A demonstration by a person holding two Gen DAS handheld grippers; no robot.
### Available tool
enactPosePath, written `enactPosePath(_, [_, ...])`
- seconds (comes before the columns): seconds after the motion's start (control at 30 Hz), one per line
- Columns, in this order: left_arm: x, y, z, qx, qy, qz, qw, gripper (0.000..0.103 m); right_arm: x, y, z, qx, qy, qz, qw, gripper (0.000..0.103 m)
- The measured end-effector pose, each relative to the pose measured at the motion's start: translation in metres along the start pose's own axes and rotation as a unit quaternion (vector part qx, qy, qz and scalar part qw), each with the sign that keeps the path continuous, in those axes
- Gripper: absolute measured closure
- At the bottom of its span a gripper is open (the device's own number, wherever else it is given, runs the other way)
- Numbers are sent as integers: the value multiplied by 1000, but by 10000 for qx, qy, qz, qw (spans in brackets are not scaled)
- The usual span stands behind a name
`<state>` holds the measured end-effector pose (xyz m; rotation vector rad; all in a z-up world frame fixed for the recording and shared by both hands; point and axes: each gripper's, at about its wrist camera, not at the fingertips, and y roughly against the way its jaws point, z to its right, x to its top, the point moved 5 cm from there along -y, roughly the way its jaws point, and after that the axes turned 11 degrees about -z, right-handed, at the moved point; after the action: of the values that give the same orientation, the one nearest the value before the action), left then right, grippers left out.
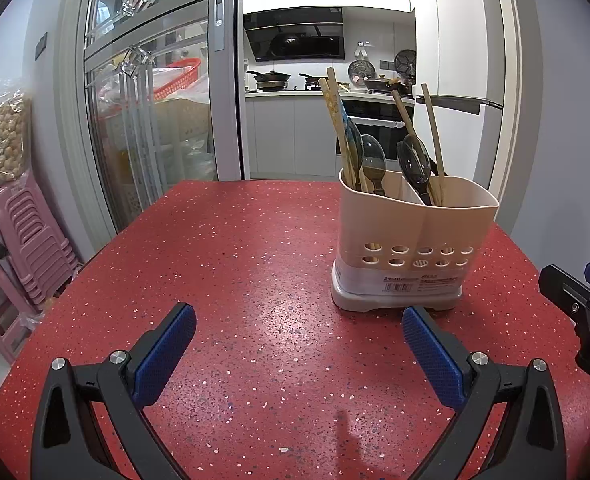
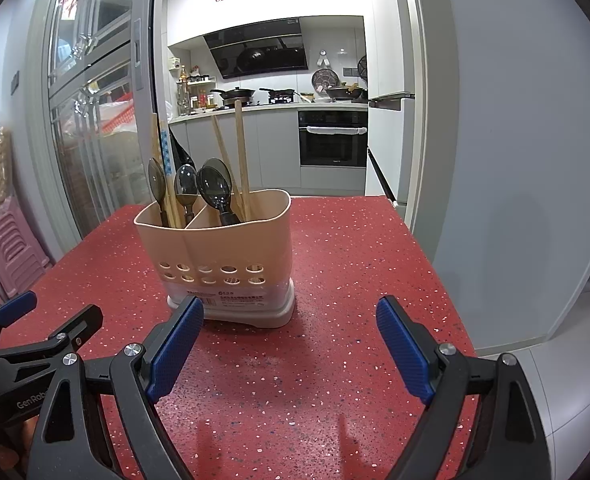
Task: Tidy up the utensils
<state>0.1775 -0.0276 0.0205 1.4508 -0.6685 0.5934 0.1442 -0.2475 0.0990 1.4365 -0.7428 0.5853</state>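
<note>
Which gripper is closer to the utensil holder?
Right, probably. The right gripper is open just in front of the holder, one fingertip overlapping its base in view. The left gripper is open too, with the holder ahead and to its right.

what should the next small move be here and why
Probably ease the right claw forward and up toward the spoons in the beige holder. Both claws are open and empty, the left claw sits further to the side, and each compartment mixes spoons with chopsticks, so sorting seems unfinished. The red table shows no loose utensils.
</note>
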Motion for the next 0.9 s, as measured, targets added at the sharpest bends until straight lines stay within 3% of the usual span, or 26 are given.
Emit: enactPosePath(0.9, [0,1,1,7,0,-25,10000,0,0,1,-2,4,-3,11,10000,13])
